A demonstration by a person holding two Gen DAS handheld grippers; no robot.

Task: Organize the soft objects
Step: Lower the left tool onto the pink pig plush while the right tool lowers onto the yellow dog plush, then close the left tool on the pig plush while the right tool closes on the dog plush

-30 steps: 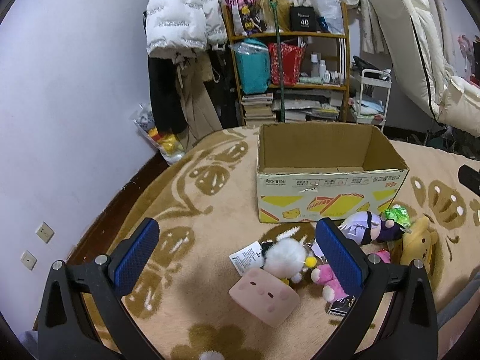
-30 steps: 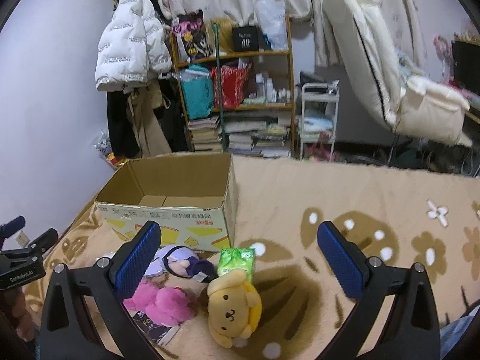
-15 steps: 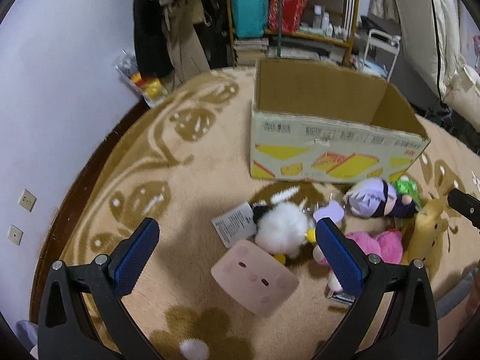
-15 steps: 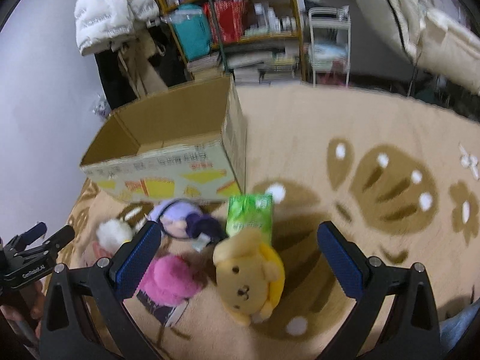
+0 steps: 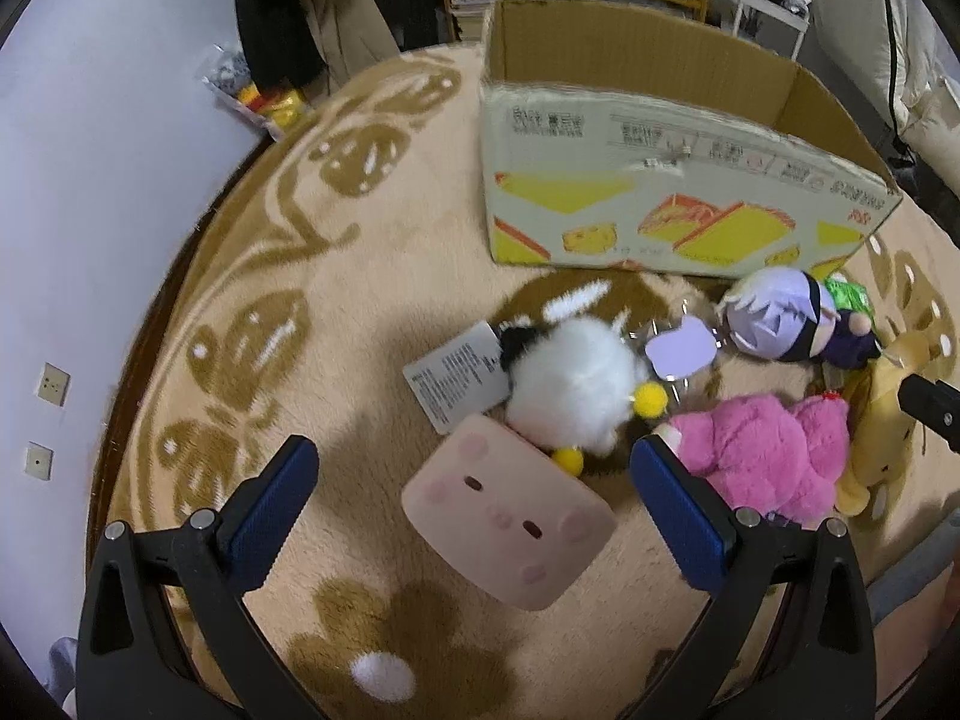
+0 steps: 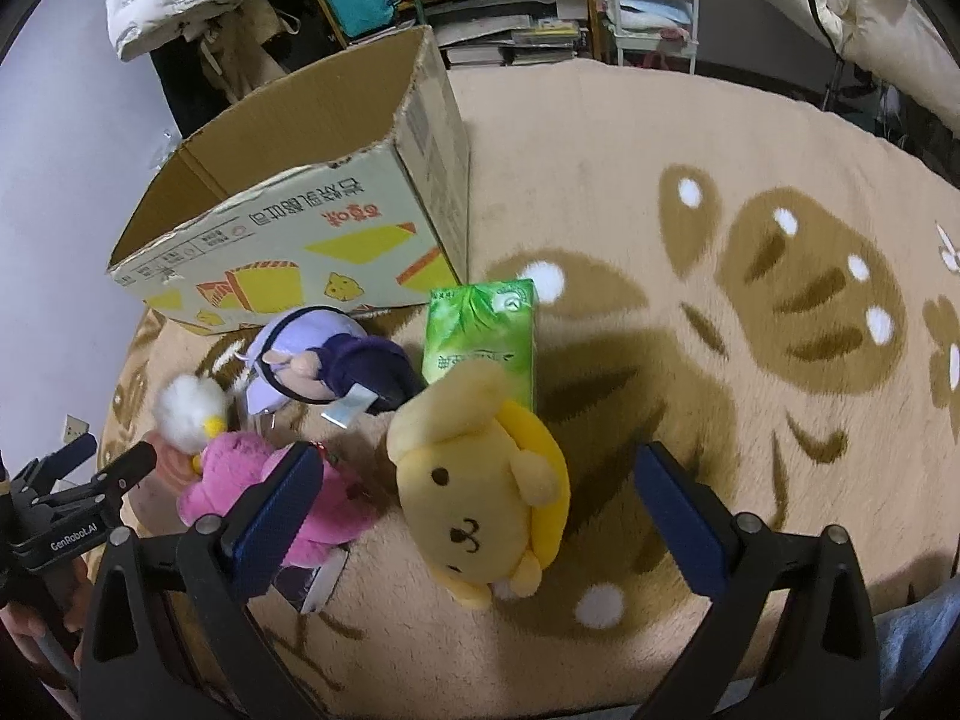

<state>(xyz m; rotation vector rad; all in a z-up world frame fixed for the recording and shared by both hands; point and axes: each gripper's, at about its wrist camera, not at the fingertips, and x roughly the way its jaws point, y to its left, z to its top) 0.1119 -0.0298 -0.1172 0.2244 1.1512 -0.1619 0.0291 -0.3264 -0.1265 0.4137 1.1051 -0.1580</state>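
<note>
Left claw (image 5: 474,498) spread wide, empty, over the pink block plush (image 5: 507,531) on the rug (image 5: 360,312). Right claw (image 6: 480,504) also spread, empty, above the yellow dog plush (image 6: 480,480). Toys lie clustered just in front of the open cardboard box (image 5: 660,204).

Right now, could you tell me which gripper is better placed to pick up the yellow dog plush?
Right. The right gripper is open with the yellow dog plush between its fingers, while the left gripper frames the pink block plush.
</note>
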